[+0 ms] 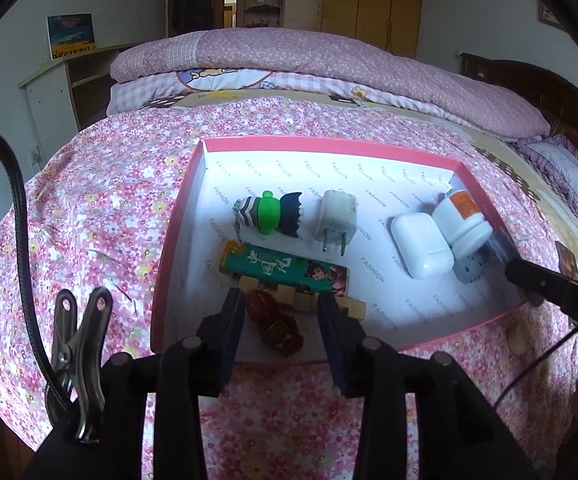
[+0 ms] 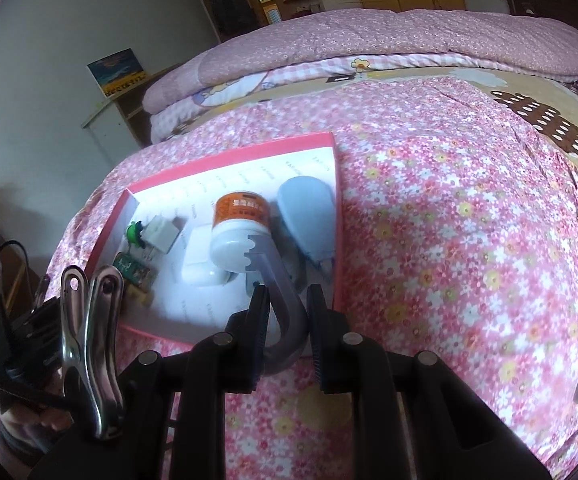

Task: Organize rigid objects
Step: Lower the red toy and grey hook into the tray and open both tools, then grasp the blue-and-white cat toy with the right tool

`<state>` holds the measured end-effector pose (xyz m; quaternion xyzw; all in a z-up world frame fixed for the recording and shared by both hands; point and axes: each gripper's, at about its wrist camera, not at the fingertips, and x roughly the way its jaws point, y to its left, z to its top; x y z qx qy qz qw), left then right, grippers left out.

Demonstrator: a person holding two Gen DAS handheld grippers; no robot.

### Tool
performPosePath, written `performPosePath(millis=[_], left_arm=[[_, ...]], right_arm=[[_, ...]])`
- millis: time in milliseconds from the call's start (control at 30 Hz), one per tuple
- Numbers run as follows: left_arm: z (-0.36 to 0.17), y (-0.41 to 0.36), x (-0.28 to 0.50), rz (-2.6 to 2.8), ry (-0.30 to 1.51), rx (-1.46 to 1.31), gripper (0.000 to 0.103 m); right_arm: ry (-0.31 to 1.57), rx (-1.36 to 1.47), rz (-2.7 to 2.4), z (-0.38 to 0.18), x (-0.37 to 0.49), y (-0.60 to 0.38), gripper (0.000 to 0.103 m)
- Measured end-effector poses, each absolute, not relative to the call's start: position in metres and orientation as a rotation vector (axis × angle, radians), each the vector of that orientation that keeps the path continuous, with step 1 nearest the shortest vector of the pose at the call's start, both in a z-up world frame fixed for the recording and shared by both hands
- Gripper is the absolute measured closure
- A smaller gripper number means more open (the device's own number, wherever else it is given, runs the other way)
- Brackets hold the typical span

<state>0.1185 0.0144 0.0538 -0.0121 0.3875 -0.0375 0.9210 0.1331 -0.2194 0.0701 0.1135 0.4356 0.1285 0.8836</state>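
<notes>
- Knot (image 1: 275,326): dark red, woven, lying in the box (image 1: 329,145) between the left fingers (image 1: 233,320), narrowly parted, not touching.
- Clip (image 2: 279,300): translucent grey, toothed, clamped by the right fingers (image 2: 259,312).

I stand at a bed (image 1: 89,208) spread with a pink flowered sheet, a folded pink quilt (image 1: 309,56) lying at its far side. Far left, a pale shelf unit (image 1: 55,92) carries a small painting (image 1: 71,36) against the white wall. Wooden wardrobes (image 1: 353,0) stand far behind, daylight falling in.

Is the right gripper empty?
No, the right gripper is shut on a translucent clip over the pink box.
</notes>
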Motion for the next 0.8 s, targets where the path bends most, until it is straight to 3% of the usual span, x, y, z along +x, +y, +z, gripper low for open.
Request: performPosePath(millis=[133, 300, 800], left_arm=[[0.056, 0.014, 0.116, -0.086, 0.796, -0.030, 0.058], [0.058, 0.011, 0.109, -0.093, 0.792, -0.025, 0.057], [0.070, 0.007, 0.087, -0.132, 0.777, -0.050, 0.057]], right_arm=[[0.909, 0.228, 0.282, 0.070, 0.136, -0.218, 0.082], [0.898, 0.213, 0.285, 0.073, 0.132, -0.216, 0.070], [0.883, 0.188, 0.305, 0.091, 0.094, -0.233, 0.069]])
